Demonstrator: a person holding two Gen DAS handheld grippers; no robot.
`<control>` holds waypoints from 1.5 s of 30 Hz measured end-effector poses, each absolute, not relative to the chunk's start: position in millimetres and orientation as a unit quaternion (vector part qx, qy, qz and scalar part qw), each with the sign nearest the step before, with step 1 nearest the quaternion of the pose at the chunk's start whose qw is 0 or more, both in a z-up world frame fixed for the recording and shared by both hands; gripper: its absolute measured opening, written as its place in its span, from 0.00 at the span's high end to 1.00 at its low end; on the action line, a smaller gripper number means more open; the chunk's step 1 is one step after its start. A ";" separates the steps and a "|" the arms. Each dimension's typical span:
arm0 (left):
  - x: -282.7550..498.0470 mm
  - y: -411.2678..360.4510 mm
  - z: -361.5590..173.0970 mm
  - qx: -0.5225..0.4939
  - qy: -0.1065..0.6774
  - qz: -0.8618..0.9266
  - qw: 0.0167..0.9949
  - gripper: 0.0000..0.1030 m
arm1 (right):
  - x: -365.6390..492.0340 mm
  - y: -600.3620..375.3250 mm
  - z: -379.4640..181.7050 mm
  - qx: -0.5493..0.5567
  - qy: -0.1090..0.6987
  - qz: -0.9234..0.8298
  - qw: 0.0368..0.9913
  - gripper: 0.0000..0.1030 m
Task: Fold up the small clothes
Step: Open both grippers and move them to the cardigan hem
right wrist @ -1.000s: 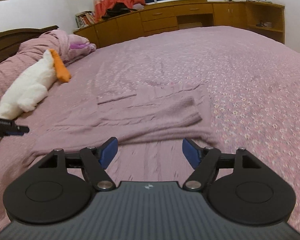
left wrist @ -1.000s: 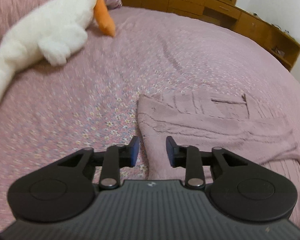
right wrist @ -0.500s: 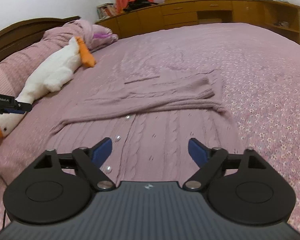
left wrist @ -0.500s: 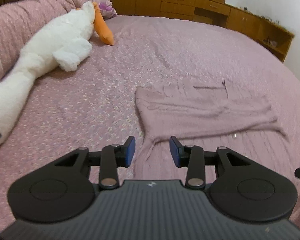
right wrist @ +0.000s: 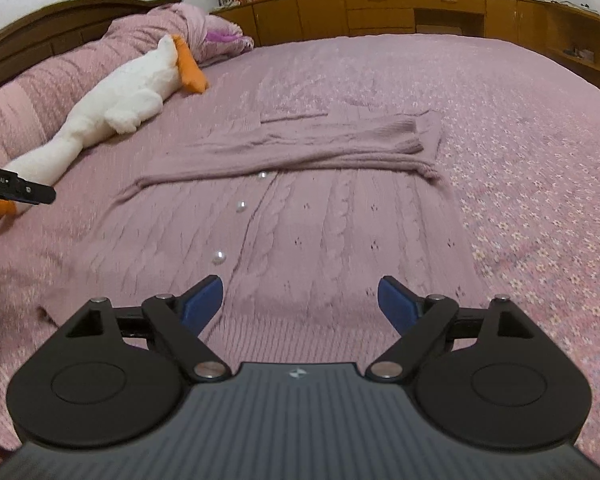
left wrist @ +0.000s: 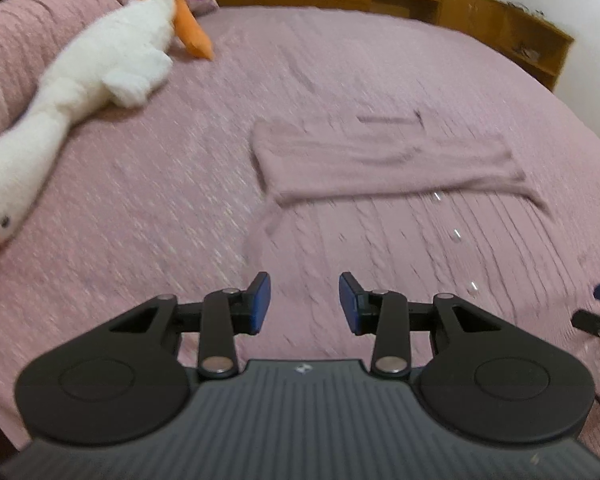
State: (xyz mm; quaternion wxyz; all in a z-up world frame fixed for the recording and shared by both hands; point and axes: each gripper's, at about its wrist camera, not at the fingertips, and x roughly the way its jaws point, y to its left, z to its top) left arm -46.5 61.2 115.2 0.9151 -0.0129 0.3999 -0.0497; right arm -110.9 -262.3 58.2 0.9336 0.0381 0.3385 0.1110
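Both tools drawn back from the half-folded cardigan

The mauve cable-knit cardigan with pearl buttons (right wrist: 300, 216) lies flat on the pink floral bedspread (right wrist: 520, 168), sleeves already crossed over its chest. Since a second ago the left tool (left wrist: 304, 304), part-open and empty, and the right tool (right wrist: 300, 300), spread wide and empty, have retreated toward the hem, likely for the bottom fold. A white plush goose (right wrist: 112, 108) lies by the pillows; wooden cabinets (right wrist: 400, 12) line the wall.
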 end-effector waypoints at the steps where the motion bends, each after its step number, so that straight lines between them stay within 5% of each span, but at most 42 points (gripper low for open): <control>1: -48.8 56.7 110.3 -0.012 0.405 -0.056 0.913 0.62 | -113.2 -261.7 57.8 0.031 0.342 0.112 0.933 0.13; 9: -60.5 18.4 72.3 0.022 0.450 -0.098 0.887 0.60 | -125.6 -249.5 51.4 -0.055 0.369 0.143 0.917 0.10; 15: -72.7 2.5 58.8 0.057 0.461 -0.126 0.877 0.33 | -127.3 -234.7 42.9 -0.120 0.389 0.169 0.898 0.08; 26: -80.4 -32.9 16.4 0.163 0.498 -0.157 0.837 0.33 | -108.3 -214.3 15.5 -0.216 0.454 0.177 0.846 0.07; 31: -85.8 -50.8 6.4 0.229 0.475 -0.151 0.836 0.25 | -108.2 -212.3 10.9 -0.220 0.459 0.174 0.843 0.07; 45: -82.1 -68.0 3.7 0.253 0.455 -0.154 0.840 0.20 | -82.6 -179.0 -8.5 -0.299 0.454 0.144 0.827 0.05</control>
